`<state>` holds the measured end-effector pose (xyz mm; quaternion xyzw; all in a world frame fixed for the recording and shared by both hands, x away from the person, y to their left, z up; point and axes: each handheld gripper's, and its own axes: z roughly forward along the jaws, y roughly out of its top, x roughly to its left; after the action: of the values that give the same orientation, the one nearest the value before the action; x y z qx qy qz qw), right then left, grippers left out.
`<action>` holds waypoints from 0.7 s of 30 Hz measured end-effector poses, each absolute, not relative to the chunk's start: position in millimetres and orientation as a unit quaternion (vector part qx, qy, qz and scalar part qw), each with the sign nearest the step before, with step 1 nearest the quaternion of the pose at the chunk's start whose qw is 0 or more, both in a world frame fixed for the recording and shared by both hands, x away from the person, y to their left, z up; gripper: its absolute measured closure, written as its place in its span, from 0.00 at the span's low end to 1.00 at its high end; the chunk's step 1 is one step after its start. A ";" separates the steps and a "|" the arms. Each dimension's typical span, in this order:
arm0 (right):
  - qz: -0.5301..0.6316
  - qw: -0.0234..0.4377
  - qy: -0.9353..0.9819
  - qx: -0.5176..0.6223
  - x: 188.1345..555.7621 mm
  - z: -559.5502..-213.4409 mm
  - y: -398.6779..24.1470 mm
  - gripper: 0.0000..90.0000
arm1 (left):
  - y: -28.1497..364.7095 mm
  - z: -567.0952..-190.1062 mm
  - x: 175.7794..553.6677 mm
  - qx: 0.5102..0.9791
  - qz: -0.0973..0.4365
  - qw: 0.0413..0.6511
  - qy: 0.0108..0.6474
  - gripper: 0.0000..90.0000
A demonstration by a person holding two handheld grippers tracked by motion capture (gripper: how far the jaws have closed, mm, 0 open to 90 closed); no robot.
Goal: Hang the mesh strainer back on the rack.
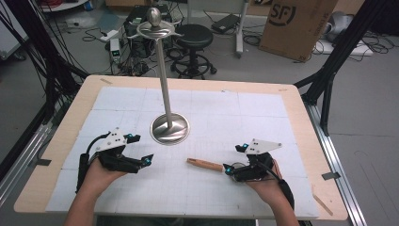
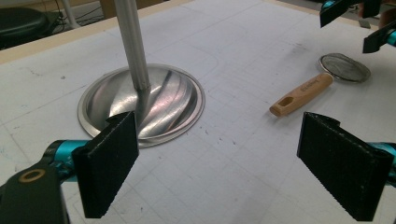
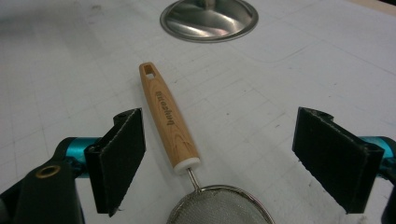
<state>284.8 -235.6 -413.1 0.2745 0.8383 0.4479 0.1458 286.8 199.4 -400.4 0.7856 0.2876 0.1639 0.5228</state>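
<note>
Forearms are entering the high view from the bottom edge, each hand carrying a gripper low over the table point(image 1: 301, 122). Left gripper point(image 1: 149, 159) is hovering near the stand point(image 1: 170, 128), jaws apart and holding nothing. Right gripper point(image 1: 227, 169) is lying over the sieve's bowl end, the wooden handle point(image 1: 204, 164) pointing toward the stand's base, probably set out for hanging on the hooks above.

Left gripper view: wide-open jaws are framing the stand's base point(image 2: 141, 103), with the strainer point(image 2: 344, 68) lying well apart at right, beside the other gripper.

Right gripper view: jaws are standing spread to either side of the sieve point(image 3: 219, 205), touching neither mesh nor handle point(image 3: 169, 120); the hand appears to be lining up a grasp near the neck.
</note>
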 end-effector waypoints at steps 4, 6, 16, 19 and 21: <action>0.425 0.142 0.854 0.265 290.6 -414.6 -225.1 0.21 | 200.2 -399.3 286.2 0.784 0.165 0.527 0.284 0.15; 0.417 0.140 0.858 0.264 292.0 -415.1 -222.9 0.22 | 200.5 -399.4 286.4 0.784 0.165 0.527 0.284 0.15; 0.375 0.094 0.888 0.248 299.8 -416.7 -209.4 0.36 | 202.9 -399.4 287.2 0.782 0.168 0.528 0.285 0.15; 0.364 0.087 0.895 0.244 300.6 -417.2 -206.1 0.37 | 203.6 -399.5 287.2 0.782 0.168 0.528 0.286 0.15; 0.349 0.077 0.903 0.238 302.5 -418.9 -201.7 0.41 | 203.5 -399.6 287.3 0.782 0.168 0.527 0.286 0.15</action>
<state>302.5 -201.7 -418.9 0.2380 0.9030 0.3491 0.0773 287.3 203.5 -399.6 0.7819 0.2864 0.1684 0.5275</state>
